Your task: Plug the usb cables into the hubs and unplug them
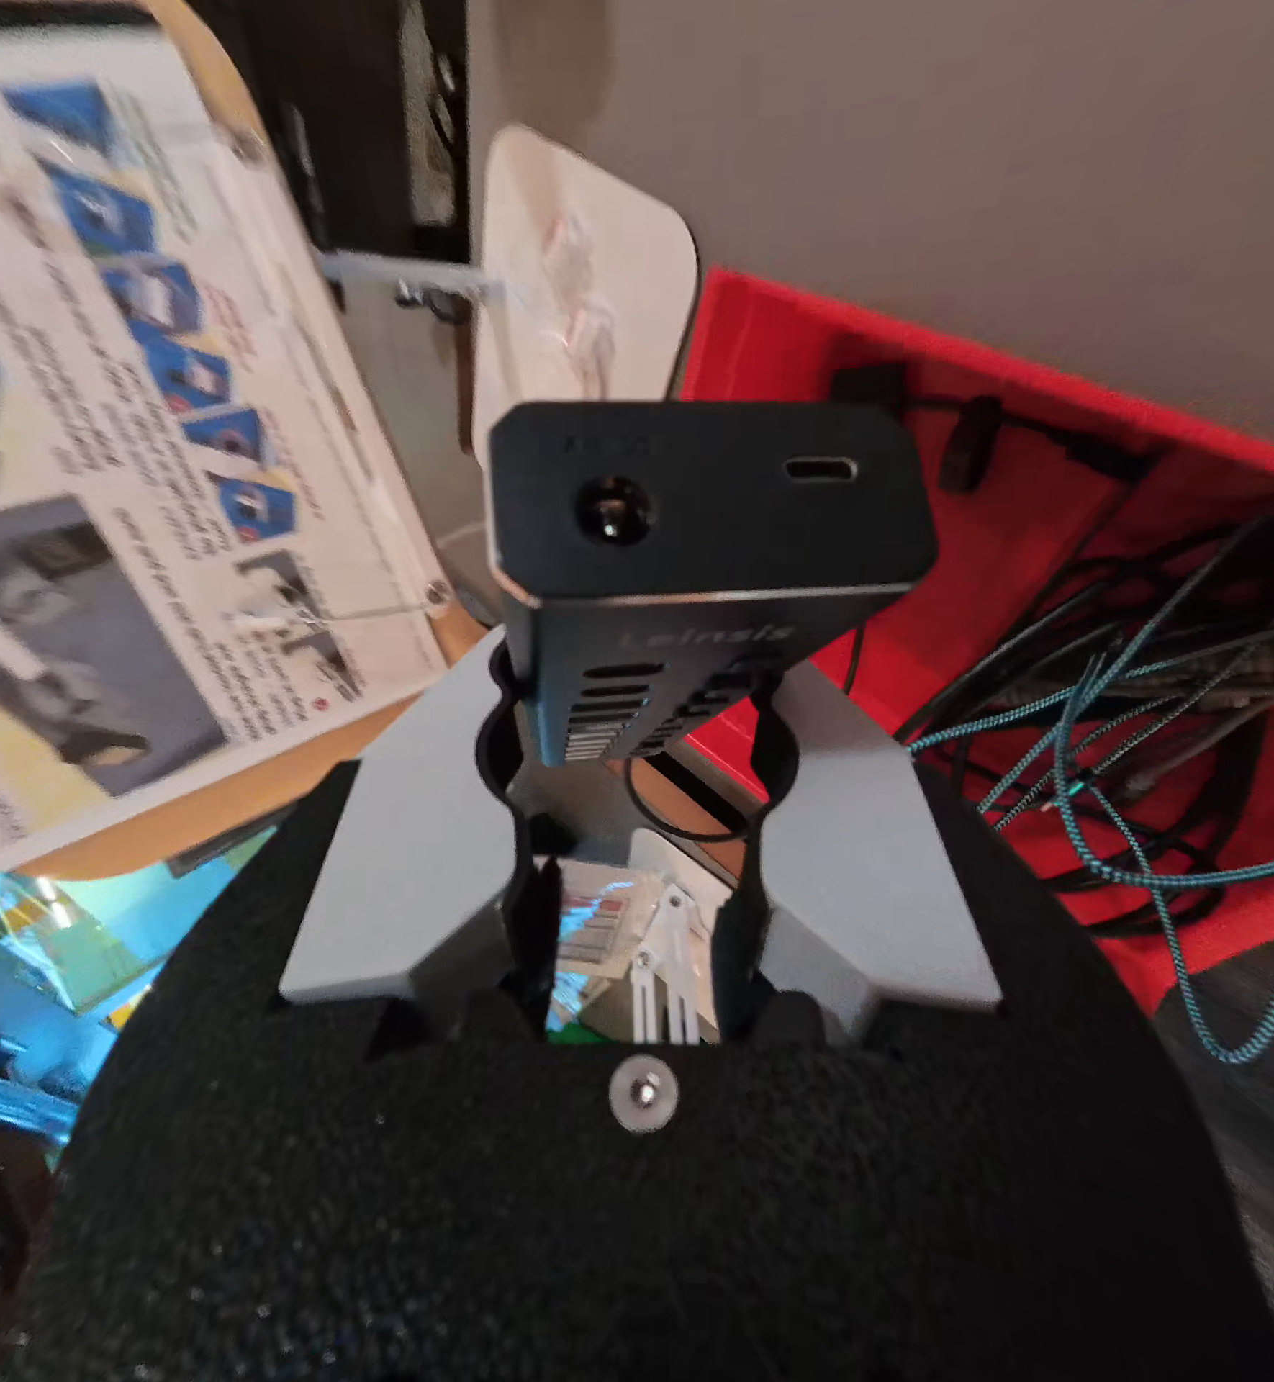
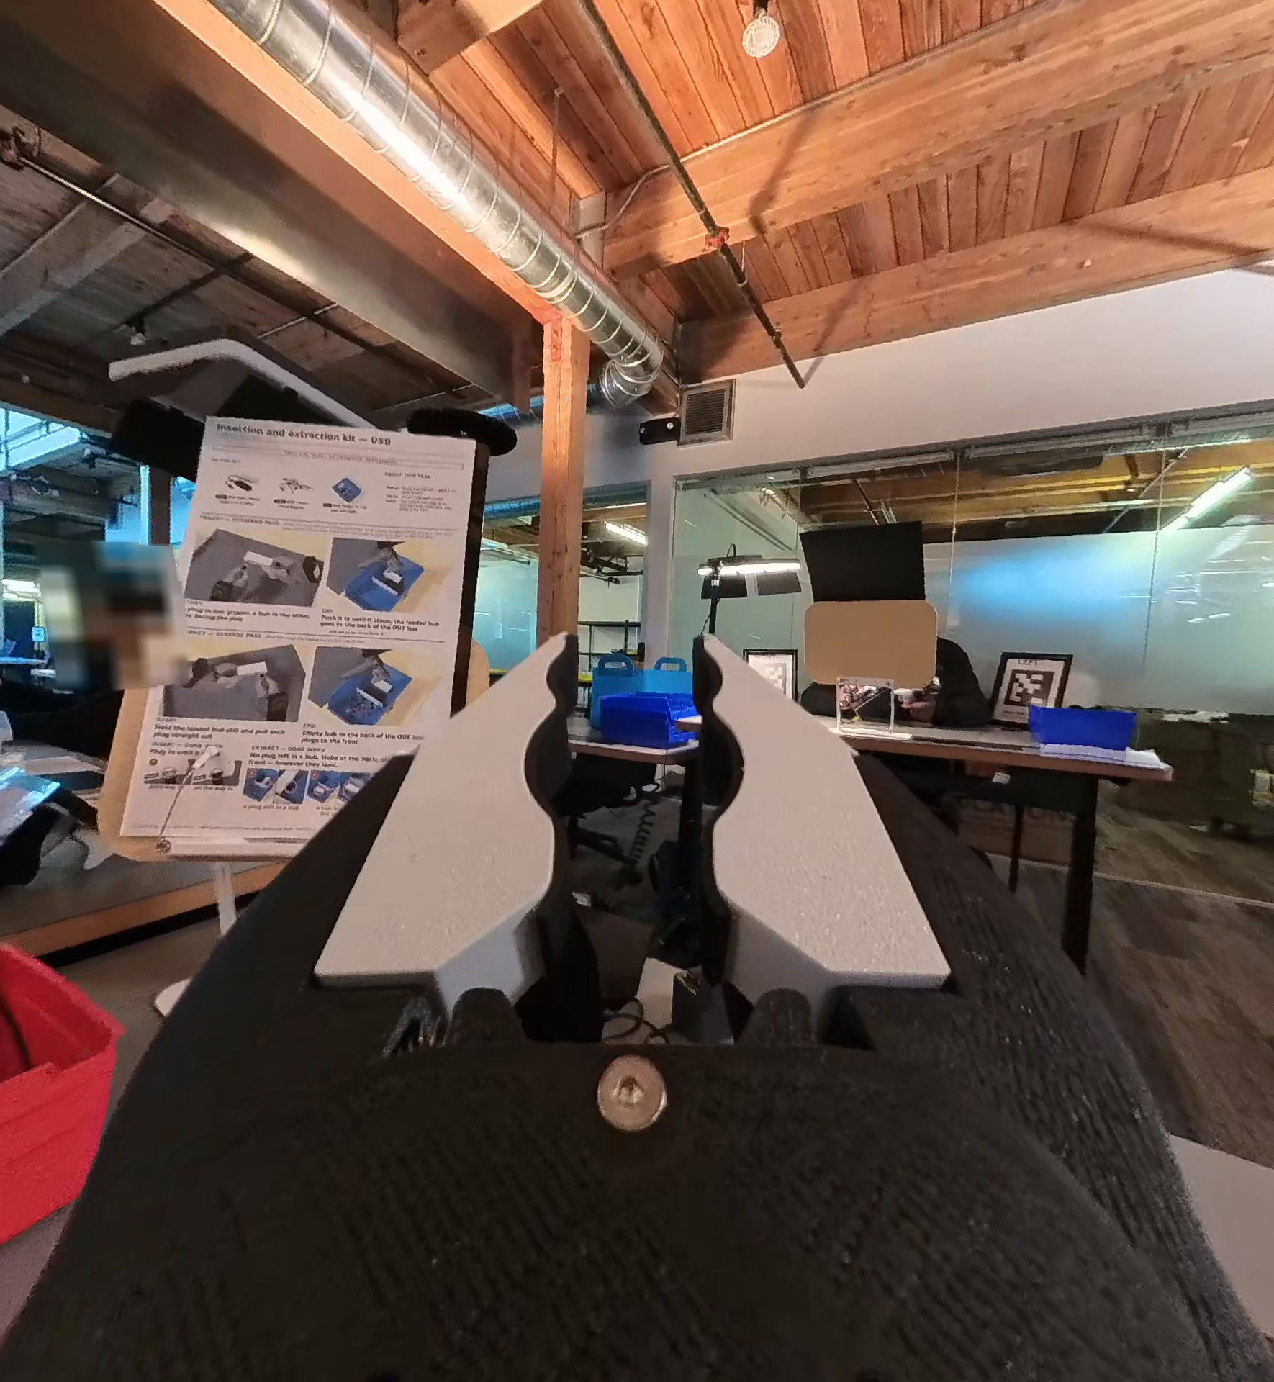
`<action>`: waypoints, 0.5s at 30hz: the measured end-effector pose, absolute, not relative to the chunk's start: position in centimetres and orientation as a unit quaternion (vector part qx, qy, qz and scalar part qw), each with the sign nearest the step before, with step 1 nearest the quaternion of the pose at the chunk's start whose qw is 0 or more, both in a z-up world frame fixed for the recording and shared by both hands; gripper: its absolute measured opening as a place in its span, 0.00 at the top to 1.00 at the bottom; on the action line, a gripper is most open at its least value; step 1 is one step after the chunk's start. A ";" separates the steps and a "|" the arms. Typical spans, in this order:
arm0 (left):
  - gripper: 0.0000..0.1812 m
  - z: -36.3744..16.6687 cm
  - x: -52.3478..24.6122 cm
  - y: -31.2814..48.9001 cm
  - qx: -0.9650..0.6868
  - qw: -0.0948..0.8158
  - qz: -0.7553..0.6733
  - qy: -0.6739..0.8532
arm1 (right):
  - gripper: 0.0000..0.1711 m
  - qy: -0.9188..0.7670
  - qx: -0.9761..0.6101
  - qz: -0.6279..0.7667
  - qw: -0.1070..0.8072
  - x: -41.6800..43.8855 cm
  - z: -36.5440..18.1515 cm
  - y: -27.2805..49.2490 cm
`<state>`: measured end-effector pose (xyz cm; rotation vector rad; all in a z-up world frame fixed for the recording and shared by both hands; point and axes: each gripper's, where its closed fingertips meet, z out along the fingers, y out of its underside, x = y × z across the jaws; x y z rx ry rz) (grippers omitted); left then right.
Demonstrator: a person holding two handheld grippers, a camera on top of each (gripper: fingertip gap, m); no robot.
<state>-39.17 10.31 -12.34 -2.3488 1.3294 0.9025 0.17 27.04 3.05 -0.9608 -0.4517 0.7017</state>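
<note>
My left gripper (image 1: 638,673) is shut on a black USB hub (image 1: 709,523) and holds it up, its end face with a round socket and a small slot turned to the camera. To its right a red bin (image 1: 791,359) holds a tangle of black and teal braided USB cables (image 1: 1112,733). My right gripper (image 2: 630,662) is open and empty, raised and pointing out across the room. A corner of the red bin (image 2: 17,1084) shows at the lower left of the right wrist view, with a black cable running into it.
A printed instruction sheet on a wooden board stands at the left (image 1: 133,419) (image 2: 320,636). A white rounded stand (image 1: 582,284) is behind the hub. Far off are desks with blue bins (image 2: 645,718) and a seated person (image 2: 948,684). My hands' fingertips stand some 45 cm from each other.
</note>
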 end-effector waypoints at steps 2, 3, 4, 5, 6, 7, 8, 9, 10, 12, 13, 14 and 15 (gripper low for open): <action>0.67 -10.7 -36.8 11.3 -0.803 0.168 0.315 0.476 | 0.83 -0.205 -0.446 0.331 0.806 0.8 3.3 26.9; 0.67 -10.1 -35.4 11.9 -0.796 0.178 0.314 0.486 | 0.83 -0.202 -0.444 0.333 0.807 1.1 3.4 26.9; 0.67 -9.6 -33.9 12.6 -0.788 0.189 0.311 0.496 | 0.83 -0.198 -0.443 0.336 0.807 1.4 3.5 26.8; 0.67 -9.2 -32.2 13.3 -0.781 0.198 0.306 0.507 | 0.83 -0.195 -0.442 0.338 0.808 1.8 3.6 26.8; 0.67 -8.9 -30.5 13.9 -0.773 0.206 0.299 0.520 | 0.83 -0.191 -0.440 0.340 0.809 2.2 3.7 26.8; 0.67 -8.8 -28.7 14.6 -0.764 0.215 0.291 0.534 | 0.83 -0.186 -0.439 0.341 0.810 2.6 3.9 26.7; 0.67 -8.9 -26.9 15.3 -0.757 0.223 0.279 0.547 | 0.83 -0.182 -0.437 0.342 0.812 3.1 4.0 26.7; 0.67 -9.1 -25.2 16.0 -0.751 0.228 0.266 0.559 | 0.83 -0.176 -0.434 0.344 0.814 3.6 4.2 26.6; 0.67 -9.4 -23.5 16.7 -0.745 0.232 0.253 0.572 | 0.83 -0.171 -0.431 0.345 0.816 4.1 4.3 26.6; 0.67 -10.5 -20.4 18.1 -0.733 0.236 0.228 0.596 | 0.83 -0.163 -0.426 0.345 0.820 5.1 4.6 26.4; 0.67 -11.4 -19.0 18.8 -0.729 0.231 0.215 0.607 | 0.82 -0.162 -0.425 0.339 0.824 5.5 4.7 26.3; 0.67 -12.3 -17.7 19.4 -0.726 0.222 0.204 0.617 | 0.82 -0.160 -0.426 0.324 0.829 6.0 4.8 26.3; 0.67 -13.3 -16.7 19.9 -0.724 0.210 0.196 0.628 | 0.81 -0.159 -0.429 0.300 0.837 6.4 4.8 26.3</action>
